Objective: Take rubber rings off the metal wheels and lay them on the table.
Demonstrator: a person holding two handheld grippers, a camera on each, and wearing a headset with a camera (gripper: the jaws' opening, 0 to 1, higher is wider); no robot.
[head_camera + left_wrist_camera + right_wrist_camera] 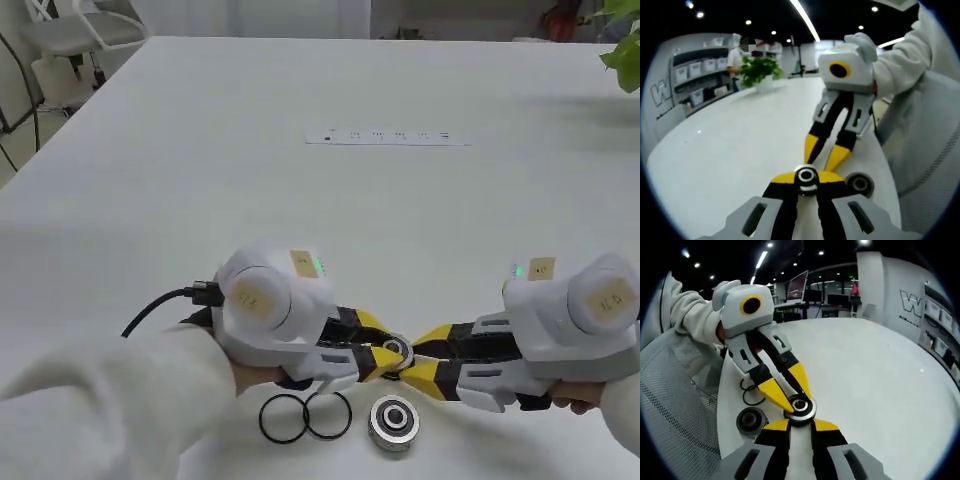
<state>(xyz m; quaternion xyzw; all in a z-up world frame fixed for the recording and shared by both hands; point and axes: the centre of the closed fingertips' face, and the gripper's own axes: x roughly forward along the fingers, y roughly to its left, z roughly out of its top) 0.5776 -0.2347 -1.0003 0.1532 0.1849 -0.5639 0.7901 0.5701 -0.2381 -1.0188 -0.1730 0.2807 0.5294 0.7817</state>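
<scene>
A small metal wheel (395, 351) with a black rubber ring on its rim hangs just above the white table (300, 220). My left gripper (384, 352) comes in from the left and is shut on this wheel (806, 175), which sits between its yellow tips. From the right, my right gripper (408, 357) meets it, its tips pinched on the wheel's (801, 407) near edge where the rubber ring sits. A second metal wheel (393, 420) lies on the table below them. Two loose black rubber rings (305, 416) lie side by side to its left.
A flat white strip with markings (388, 137) lies mid-table further back. A green plant (625, 50) stands at the far right corner, and a white chair (80, 30) stands beyond the far left edge. A black cable (160, 305) trails from the left gripper.
</scene>
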